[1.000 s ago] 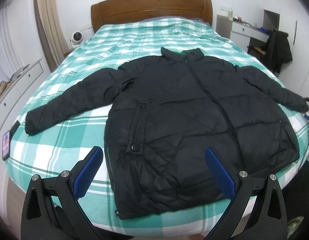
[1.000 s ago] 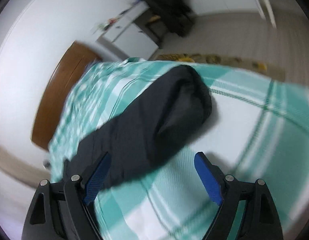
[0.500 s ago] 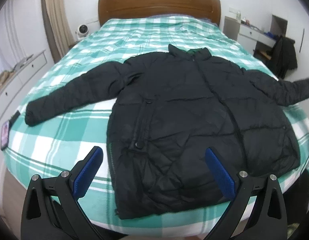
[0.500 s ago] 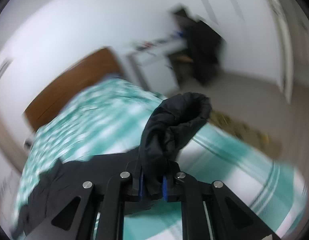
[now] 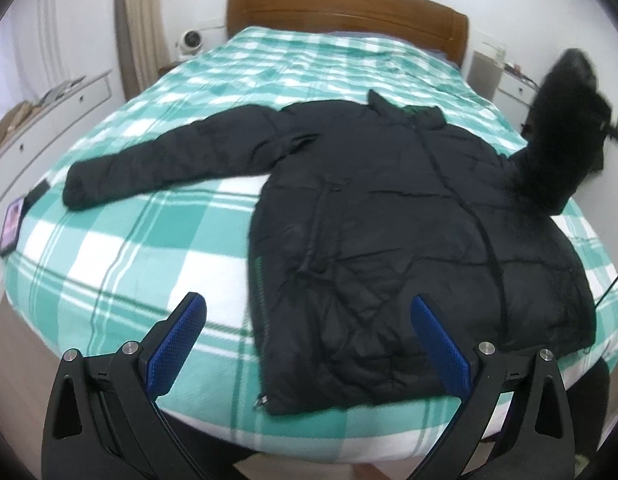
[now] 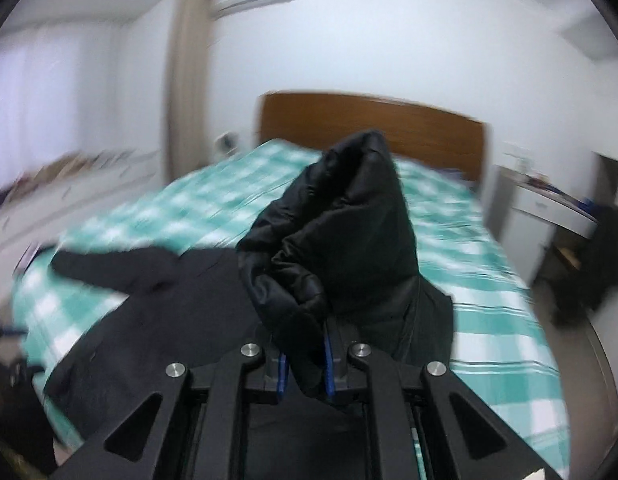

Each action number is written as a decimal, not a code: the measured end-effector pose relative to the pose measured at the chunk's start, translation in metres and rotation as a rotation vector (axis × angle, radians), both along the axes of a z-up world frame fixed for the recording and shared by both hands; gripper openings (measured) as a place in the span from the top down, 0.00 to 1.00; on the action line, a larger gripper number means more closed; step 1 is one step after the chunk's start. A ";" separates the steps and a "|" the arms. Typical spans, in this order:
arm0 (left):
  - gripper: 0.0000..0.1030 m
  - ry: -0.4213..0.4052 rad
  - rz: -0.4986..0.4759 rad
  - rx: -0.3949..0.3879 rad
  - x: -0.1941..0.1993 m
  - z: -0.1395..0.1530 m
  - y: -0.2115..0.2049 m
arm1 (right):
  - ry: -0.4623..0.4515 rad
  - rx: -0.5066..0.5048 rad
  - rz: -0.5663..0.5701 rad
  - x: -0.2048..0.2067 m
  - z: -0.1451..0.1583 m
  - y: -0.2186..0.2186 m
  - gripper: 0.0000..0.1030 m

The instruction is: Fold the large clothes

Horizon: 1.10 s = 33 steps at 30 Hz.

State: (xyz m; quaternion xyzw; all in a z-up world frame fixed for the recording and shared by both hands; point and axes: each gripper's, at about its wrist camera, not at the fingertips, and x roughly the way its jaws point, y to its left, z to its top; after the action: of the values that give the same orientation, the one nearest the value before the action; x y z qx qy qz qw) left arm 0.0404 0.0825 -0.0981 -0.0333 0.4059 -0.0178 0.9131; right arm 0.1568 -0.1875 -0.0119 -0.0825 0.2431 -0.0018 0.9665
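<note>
bed (image 5: 141,240) – green-and-white checked cover, ahead of both grippers | black jacket (image 5: 409,240) – flat on it, one sleeve stretched out | right gripper (image 6: 305,368) clamped on the other sleeve (image 6: 341,232), raised above the jacket | left gripper (image 5: 309,344) spread wide, holding nothing, jacket hem just ahead

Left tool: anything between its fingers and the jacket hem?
Nothing. In the left wrist view, left tool is open, with only checked bedspread before the jacket hem.

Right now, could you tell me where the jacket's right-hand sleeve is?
The sleeve is lifted off the bed, clamped in the right gripper above the jacket; the left view shows it raised at far right.
</note>
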 end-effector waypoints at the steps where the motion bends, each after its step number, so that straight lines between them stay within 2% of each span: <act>1: 0.01 0.002 0.009 -0.005 -0.001 -0.001 0.003 | 0.021 -0.008 0.025 0.002 -0.011 0.012 0.87; 5: 0.01 0.008 0.030 -0.007 -0.003 -0.005 0.012 | 0.140 -0.035 0.090 0.020 -0.072 0.055 0.84; 6: 0.01 0.011 0.032 -0.006 -0.003 -0.006 0.013 | 0.179 -0.028 0.107 0.021 -0.087 0.061 0.75; 7: 0.01 0.014 0.033 -0.007 -0.003 -0.007 0.014 | 0.227 -0.008 0.130 0.024 -0.101 0.065 0.48; 9: 0.01 0.027 0.032 -0.011 0.000 -0.011 0.013 | 0.281 0.037 0.175 0.016 -0.120 0.073 0.18; 13: 0.01 0.049 0.013 -0.034 0.009 -0.015 0.007 | 0.246 0.008 0.218 -0.036 -0.128 0.097 0.18; 15: 0.01 0.072 -0.020 -0.082 0.020 -0.014 -0.002 | 0.216 -0.016 0.209 -0.063 -0.125 0.097 0.18; 17: 0.01 0.096 -0.082 -0.157 0.033 -0.012 -0.014 | 0.200 -0.028 0.185 -0.083 -0.123 0.092 0.18; 18: 0.01 0.111 -0.136 -0.220 0.043 -0.010 -0.023 | 0.193 -0.026 0.167 -0.092 -0.124 0.090 0.18; 21: 0.01 0.163 -0.279 -0.372 0.079 -0.009 -0.057 | 0.191 0.019 0.114 -0.110 -0.125 0.078 0.18; 23: 0.02 0.180 -0.331 -0.395 0.100 -0.011 -0.078 | 0.195 0.067 0.069 -0.119 -0.124 0.063 0.18; 26: 0.04 0.223 -0.341 -0.359 0.146 -0.026 -0.116 | 0.187 0.121 0.023 -0.124 -0.122 0.049 0.18; 27: 0.07 0.236 -0.337 -0.335 0.155 -0.030 -0.124 | 0.181 0.131 0.011 -0.124 -0.122 0.046 0.18; 28: 0.24 0.250 -0.340 -0.290 0.165 -0.036 -0.136 | 0.177 0.134 0.005 -0.124 -0.123 0.048 0.18; 29: 0.49 0.267 -0.331 -0.221 0.171 -0.041 -0.146 | 0.169 0.136 -0.005 -0.128 -0.122 0.045 0.18; 30: 0.64 0.278 -0.320 -0.171 0.175 -0.044 -0.153 | 0.164 0.134 -0.009 -0.130 -0.121 0.044 0.18; 31: 0.84 0.287 -0.322 -0.177 0.177 -0.045 -0.155 | 0.158 0.132 -0.015 -0.131 -0.118 0.042 0.18; 32: 0.92 0.312 -0.332 -0.229 0.182 -0.042 -0.156 | 0.153 0.131 -0.023 -0.134 -0.117 0.038 0.18; 33: 0.93 0.316 -0.334 -0.244 0.186 -0.036 -0.156 | 0.150 0.133 -0.028 -0.135 -0.116 0.035 0.18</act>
State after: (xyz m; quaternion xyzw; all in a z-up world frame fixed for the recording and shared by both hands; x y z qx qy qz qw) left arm 0.2267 -0.0731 -0.1345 -0.0782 0.5380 -0.2119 0.8121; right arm 0.0214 -0.1522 -0.1281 -0.0146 0.3155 0.0068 0.9488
